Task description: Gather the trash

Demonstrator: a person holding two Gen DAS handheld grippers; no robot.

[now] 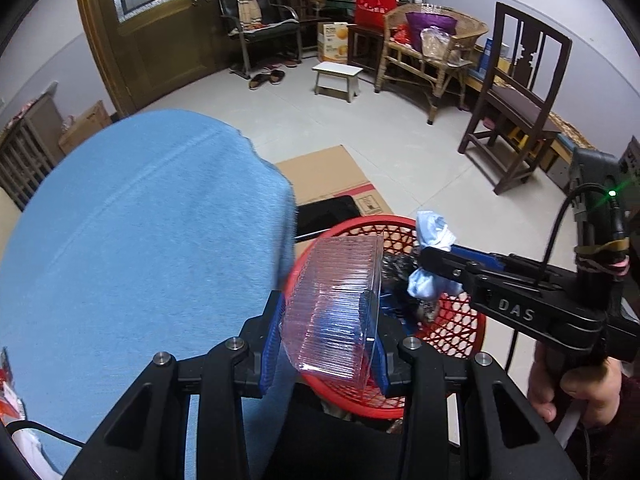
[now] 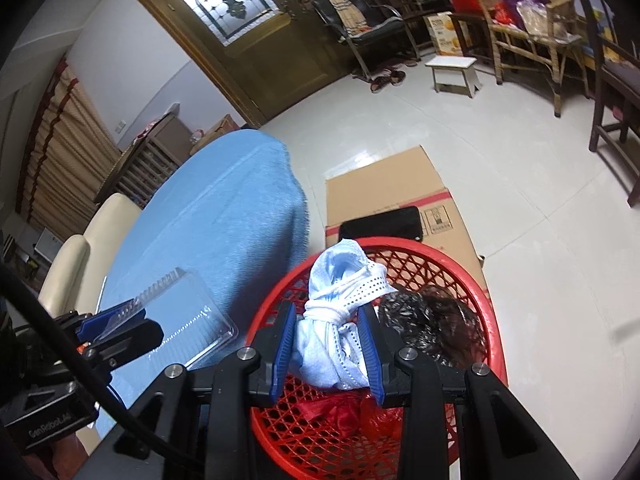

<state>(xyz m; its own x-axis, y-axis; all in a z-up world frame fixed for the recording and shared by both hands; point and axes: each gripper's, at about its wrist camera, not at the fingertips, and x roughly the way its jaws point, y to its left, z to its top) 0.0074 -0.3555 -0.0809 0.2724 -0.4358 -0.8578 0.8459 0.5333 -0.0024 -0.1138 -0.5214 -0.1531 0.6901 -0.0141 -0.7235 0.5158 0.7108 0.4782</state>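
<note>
Right wrist view: right gripper (image 2: 328, 344) pinching mask (image 2: 340, 320) over basket (image 2: 472, 280); left gripper (image 1: 326, 344) clamping tray (image 1: 336, 308), risking snagging basket's rim.

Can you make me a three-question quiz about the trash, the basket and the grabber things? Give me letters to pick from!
1. Where is the wadded face mask?
A. On the blue cloth
B. Between the right gripper fingers, above the red basket
C. On the white stool

2. What colour is the cloth on the table?
A. Blue
B. Green
C. Yellow

3. What is the left gripper doing?
A. Hanging open and empty
B. Squeezing a shoe
C. Holding a clear plastic tray

Answers:
1 B, the mask sits between the blue pads with the basket's lattice beneath it.
2 A, the cloth beside the basket is light blue.
3 C, the ribbed see-through tray is clamped between its fingers.
</note>
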